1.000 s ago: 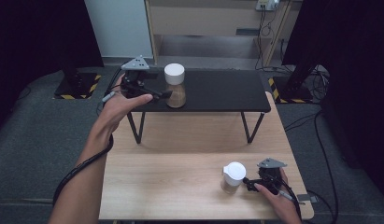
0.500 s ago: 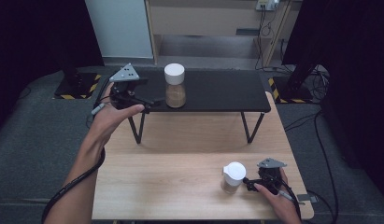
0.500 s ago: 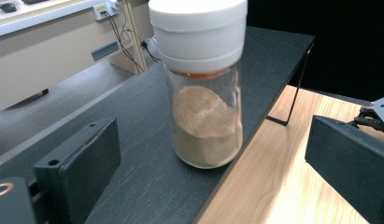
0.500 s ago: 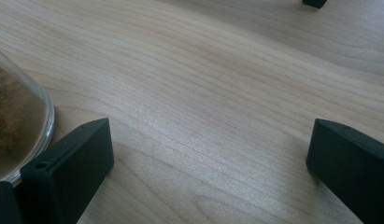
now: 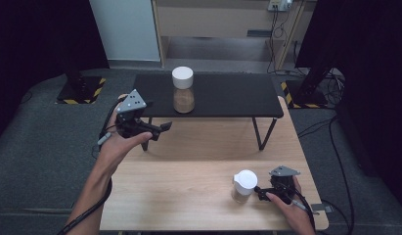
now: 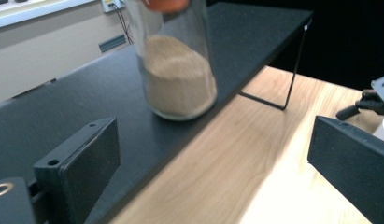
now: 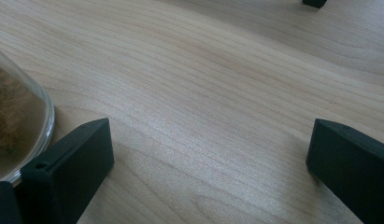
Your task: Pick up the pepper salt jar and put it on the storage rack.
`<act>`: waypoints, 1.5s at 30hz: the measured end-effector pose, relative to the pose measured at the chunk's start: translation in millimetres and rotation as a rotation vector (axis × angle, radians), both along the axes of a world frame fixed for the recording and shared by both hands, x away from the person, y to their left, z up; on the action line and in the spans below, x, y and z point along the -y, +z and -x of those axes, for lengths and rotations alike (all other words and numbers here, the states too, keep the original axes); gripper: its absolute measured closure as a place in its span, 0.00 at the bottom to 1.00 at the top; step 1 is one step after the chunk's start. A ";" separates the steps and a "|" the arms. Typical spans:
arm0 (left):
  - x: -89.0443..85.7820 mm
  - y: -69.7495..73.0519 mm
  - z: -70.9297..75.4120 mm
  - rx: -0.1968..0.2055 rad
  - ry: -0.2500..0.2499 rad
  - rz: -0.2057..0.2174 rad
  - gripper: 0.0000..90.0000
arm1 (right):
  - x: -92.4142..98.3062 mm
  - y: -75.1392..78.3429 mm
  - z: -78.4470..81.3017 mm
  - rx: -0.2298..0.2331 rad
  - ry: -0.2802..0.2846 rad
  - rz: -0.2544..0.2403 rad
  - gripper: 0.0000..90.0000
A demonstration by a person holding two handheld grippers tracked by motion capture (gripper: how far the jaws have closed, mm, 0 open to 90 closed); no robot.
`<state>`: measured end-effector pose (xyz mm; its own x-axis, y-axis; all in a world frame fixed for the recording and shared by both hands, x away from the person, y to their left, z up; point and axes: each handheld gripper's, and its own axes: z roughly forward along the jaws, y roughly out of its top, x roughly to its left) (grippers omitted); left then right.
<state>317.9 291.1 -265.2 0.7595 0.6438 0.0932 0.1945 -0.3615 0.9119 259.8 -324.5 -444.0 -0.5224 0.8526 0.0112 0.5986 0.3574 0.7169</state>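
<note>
Now we hold left gripper (image 5: 162, 128) jaws apart, just been opening, nothing between; capped jar (image 5: 183, 91) upright on black shelf (image 5: 228, 95) at two o'clock from tips. Right gripper (image 5: 258, 190) jaws apart, second jar (image 5: 244, 186) just beside at nine o'clock, untouched.

Lab-style recording room, black curtains (image 5: 37, 34) at both sides, hazard-striped stand bases (image 5: 81, 93) on grey carpet, wall socket (image 5: 279, 5) upper right.
</note>
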 end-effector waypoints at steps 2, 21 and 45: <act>1.9 -6.3 6.7 0.001 -0.003 -0.005 0.02 | 0.0 0.0 0.0 0.000 0.000 0.000 0.02; 31.1 -98.2 33.4 -0.127 0.002 -0.082 0.01 | 0.0 0.0 0.0 0.000 0.000 0.000 0.02; 5.1 -151.6 43.8 -0.282 0.175 -0.096 0.02 | 0.0 0.0 0.1 0.000 0.000 0.000 0.02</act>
<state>274.1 285.9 -416.8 0.6428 0.7651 -0.0377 0.5005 -0.3822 0.7768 259.7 -324.5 -444.0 -0.5226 0.8525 0.0108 0.5986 0.3578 0.7167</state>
